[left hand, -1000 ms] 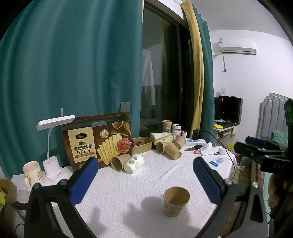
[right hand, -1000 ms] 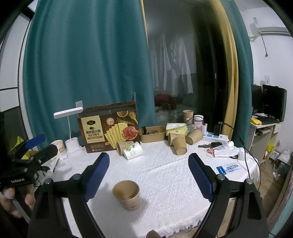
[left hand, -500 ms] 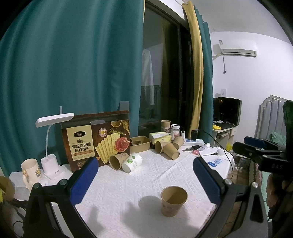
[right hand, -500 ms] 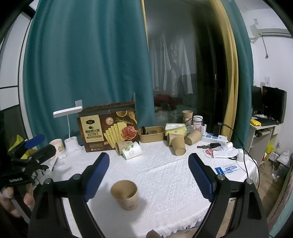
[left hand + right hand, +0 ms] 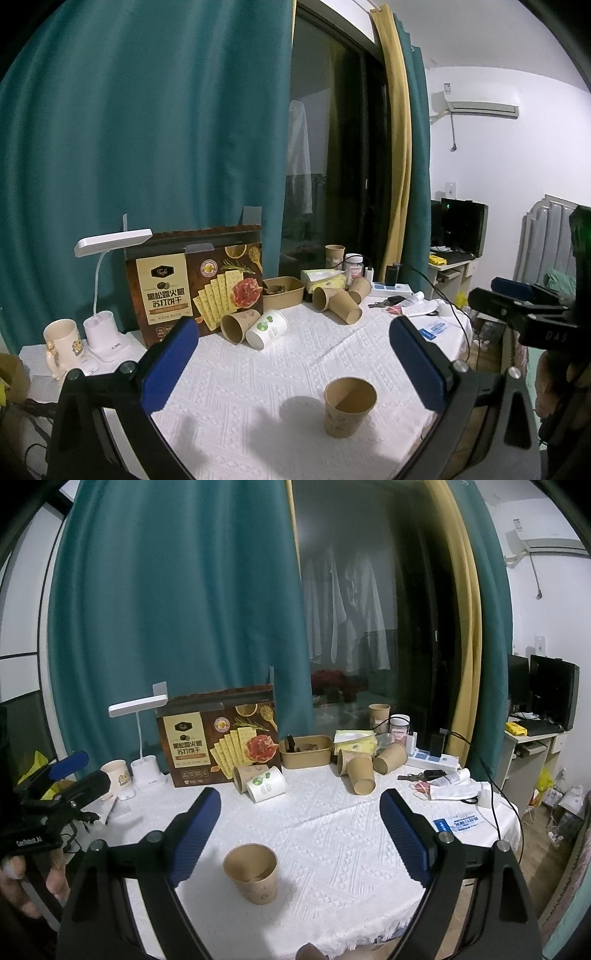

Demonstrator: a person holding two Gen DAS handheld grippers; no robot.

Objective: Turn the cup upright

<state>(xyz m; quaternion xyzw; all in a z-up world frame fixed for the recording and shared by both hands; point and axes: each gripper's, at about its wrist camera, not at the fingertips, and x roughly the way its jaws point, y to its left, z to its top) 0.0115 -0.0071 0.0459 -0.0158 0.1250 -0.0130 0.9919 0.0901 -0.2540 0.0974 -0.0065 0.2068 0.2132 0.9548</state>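
- Brown kraft-paper cup (image 5: 251, 873) stands upright, mouth up, near the front edge of the round table under its white embossed cloth (image 5: 332, 834); a faint print marks its side, too small for me to read.
- My right gripper (image 5: 295, 834) hangs over the front edge with its blue-padded jaws spread wide and nothing in them; the cup sits low between them, closer to the left pad and clear of both.
- My left gripper (image 5: 291, 363) is likewise spread and empty, with the cup (image 5: 349, 406) ahead of it near the right pad, untouched.
- "GenRobot.AI" is printed in white on the black body of my left tool as the right camera sees it; "DAS" shows on the right tool in the left camera.
- Dark brown cracker box (image 5: 218, 744) stands at the back edge with a "Tafe" logo, Chinese lettering and a picture of crackers and ham.
- Two paper cups lie on their sides before the box: a brown one (image 5: 240, 325) and a white one with a green logo (image 5: 267, 328).
- Kraft paper tray (image 5: 306, 752) at the back edge holds dark items I cannot make out.
- Three more brown cups (image 5: 364, 770) lie tipped over toward the back right, beside a yellow tissue pack (image 5: 355, 740).
- Cream mug with a cartoon print (image 5: 61, 341) stands by the white desk lamp (image 5: 107, 295) at the left edge.
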